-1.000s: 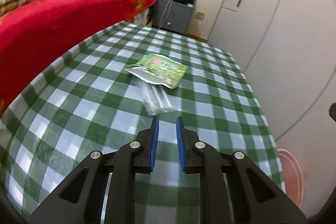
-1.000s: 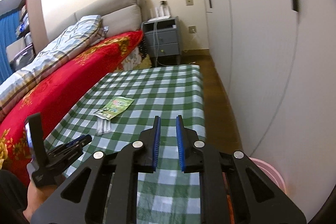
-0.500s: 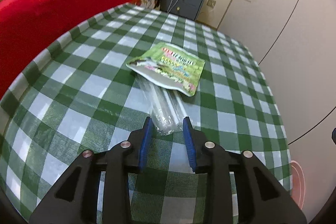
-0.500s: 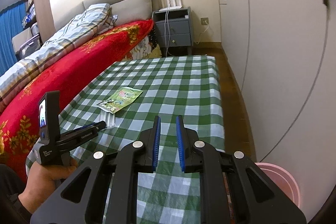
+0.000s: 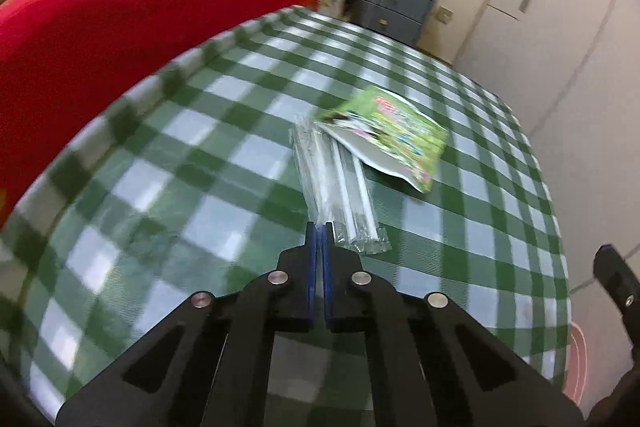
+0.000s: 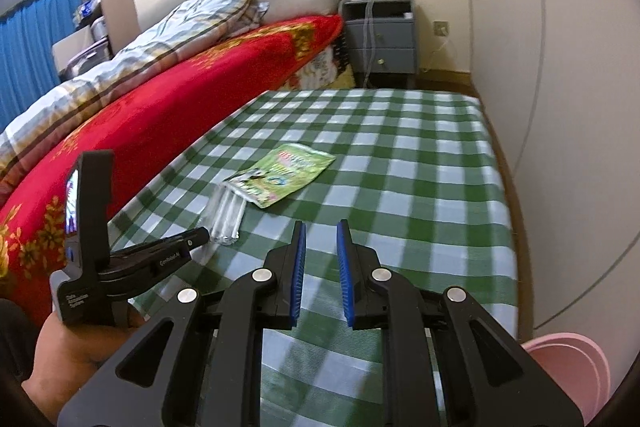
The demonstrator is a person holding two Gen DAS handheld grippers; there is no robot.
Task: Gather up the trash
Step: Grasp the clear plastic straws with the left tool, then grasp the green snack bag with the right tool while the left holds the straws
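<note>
A clear plastic straw packet (image 5: 336,183) lies on the green checked table (image 5: 200,163), its far end under a green snack wrapper (image 5: 390,137). My left gripper (image 5: 319,227) is shut on the packet's near left edge. In the right wrist view the packet (image 6: 228,213) and wrapper (image 6: 282,173) lie left of centre, with the left gripper (image 6: 198,237) at the packet's near end. My right gripper (image 6: 320,231) is open and empty above the table, to the right of the packet.
A bed with a red blanket (image 6: 160,111) runs along the table's left side. A grey nightstand (image 6: 380,39) stands beyond the far end. White wardrobe doors (image 6: 560,67) line the right. A pink bin (image 6: 568,367) sits on the floor at the near right.
My left gripper moved forward onto the near end of the straw packet and closed on its edge. My right gripper shifted a little and stayed open.
</note>
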